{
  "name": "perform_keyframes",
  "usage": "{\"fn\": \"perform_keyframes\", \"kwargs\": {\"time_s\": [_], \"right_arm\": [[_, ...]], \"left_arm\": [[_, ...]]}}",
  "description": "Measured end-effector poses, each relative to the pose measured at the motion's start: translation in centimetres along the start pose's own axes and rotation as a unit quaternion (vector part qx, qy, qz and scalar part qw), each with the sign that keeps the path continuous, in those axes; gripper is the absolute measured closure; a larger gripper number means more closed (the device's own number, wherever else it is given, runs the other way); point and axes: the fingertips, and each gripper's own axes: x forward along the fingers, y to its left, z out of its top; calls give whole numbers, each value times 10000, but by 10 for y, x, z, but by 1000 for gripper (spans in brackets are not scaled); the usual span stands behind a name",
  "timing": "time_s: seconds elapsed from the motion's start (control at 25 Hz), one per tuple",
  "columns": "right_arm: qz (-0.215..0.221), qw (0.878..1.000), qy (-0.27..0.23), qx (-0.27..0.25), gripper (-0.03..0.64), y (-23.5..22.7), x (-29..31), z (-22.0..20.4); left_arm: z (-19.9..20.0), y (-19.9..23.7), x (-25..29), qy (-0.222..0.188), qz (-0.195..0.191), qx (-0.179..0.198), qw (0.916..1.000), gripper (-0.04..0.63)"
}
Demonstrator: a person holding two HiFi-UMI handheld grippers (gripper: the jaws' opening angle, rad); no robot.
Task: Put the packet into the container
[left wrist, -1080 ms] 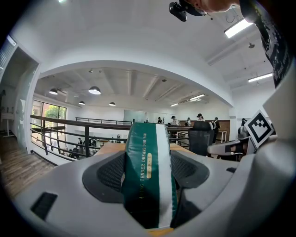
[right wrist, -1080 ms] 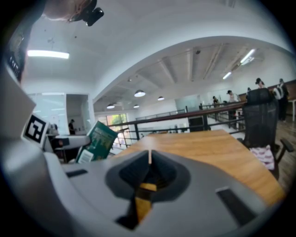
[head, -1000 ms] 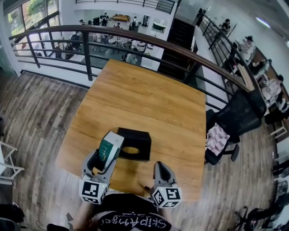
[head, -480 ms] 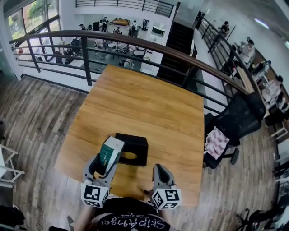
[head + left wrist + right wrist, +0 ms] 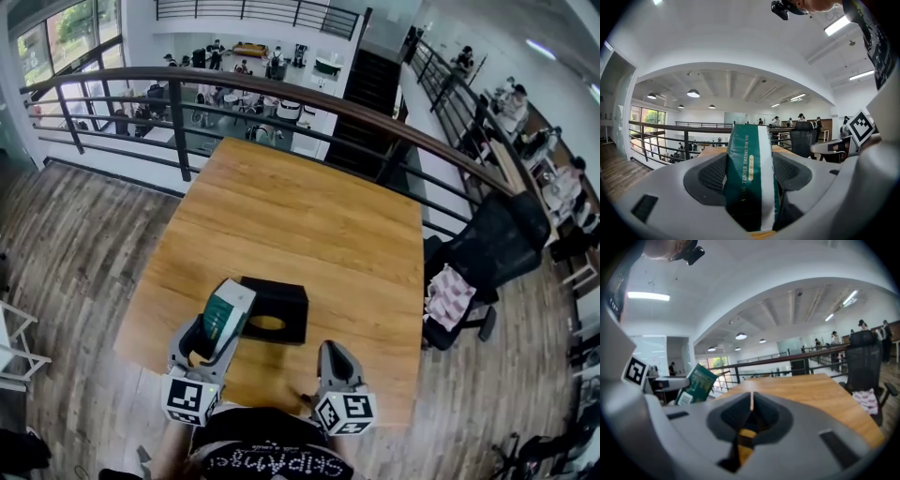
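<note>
Now, packet (image 5: pixel 750 178): clamped between the jaws of the left hand-held gripper (image 5: pixel 217 330), sticking out forward.
Container (image 5: pixel 274 310): black, on the table (image 5: pixel 309 216), just right of the packet.
Right hand-held gripper (image 5: pixel 751 401): jaws together, empty.

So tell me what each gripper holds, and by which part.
The left gripper clamps the green packet by its lower end, the rest sticking out past the jaws. The right gripper is shut and empty.
</note>
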Motion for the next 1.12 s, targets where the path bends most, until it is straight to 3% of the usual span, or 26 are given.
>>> {"fn": "perform_keyframes", "kwargs": {"time_s": [0.44,0.8,1.12], "right_arm": [[-19,10000,37,25,580,-3,-2,1],[-272,9996,48,96,578,-18,-9,-3],[-389,9992,26,119,578,-25,-12,0]], "left_arm": [[9,5,9,101,-238,230,9994,259],[10,-10,38,220,-983,426,9940,259],[15,-15,57,305,-1299,573,9894,262]]}}
